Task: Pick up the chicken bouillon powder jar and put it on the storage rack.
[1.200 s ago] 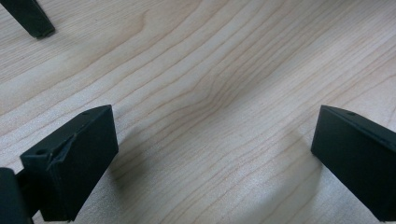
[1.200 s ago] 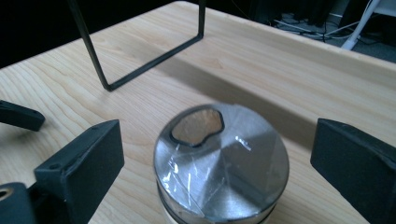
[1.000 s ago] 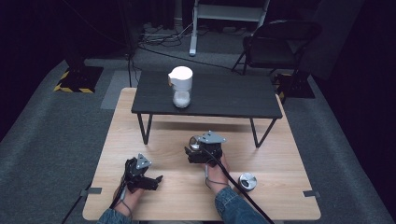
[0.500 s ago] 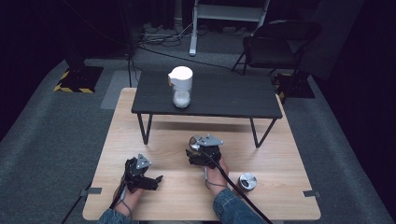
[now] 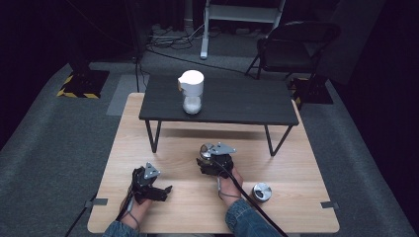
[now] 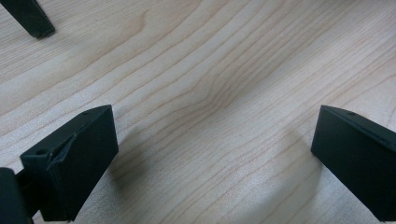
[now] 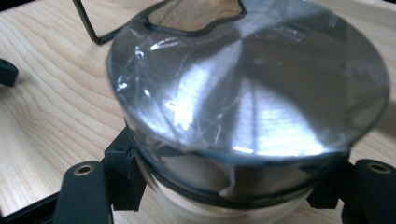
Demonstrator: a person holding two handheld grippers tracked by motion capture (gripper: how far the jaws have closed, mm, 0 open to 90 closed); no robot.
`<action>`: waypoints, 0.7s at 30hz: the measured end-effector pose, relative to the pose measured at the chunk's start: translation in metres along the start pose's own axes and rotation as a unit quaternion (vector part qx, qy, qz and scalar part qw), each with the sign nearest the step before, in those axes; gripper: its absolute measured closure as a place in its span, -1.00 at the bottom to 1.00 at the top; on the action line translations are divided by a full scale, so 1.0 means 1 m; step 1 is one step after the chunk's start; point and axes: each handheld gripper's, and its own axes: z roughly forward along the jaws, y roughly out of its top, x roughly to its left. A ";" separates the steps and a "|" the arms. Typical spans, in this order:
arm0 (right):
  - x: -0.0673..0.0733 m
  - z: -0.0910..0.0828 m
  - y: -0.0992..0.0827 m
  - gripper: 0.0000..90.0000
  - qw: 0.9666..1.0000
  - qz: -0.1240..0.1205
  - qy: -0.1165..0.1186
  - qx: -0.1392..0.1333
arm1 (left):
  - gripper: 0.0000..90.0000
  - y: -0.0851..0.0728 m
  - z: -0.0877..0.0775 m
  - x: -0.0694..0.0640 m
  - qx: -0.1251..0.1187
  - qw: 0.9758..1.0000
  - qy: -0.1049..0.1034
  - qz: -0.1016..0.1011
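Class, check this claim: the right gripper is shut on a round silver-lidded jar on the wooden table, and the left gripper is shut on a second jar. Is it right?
Not quite. The right gripper is indeed shut on the silver-lidded jar, but the left gripper is open with only bare wooden table between its jaws, as the left gripper view shows. A second jar stands untouched in the high view.

Your left gripper and right gripper, both on the wooden table, are black, each topped by a grey three-cornered plate. Blocky black jaws, small screw holes. Black cables trail back. You wear blue denim sleeves.
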 end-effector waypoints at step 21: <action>-0.003 -0.070 0.044 -0.32 1.000 -0.005 0.002 -0.027 | -0.99 0.000 0.000 0.000 0.000 1.000 0.000 0.000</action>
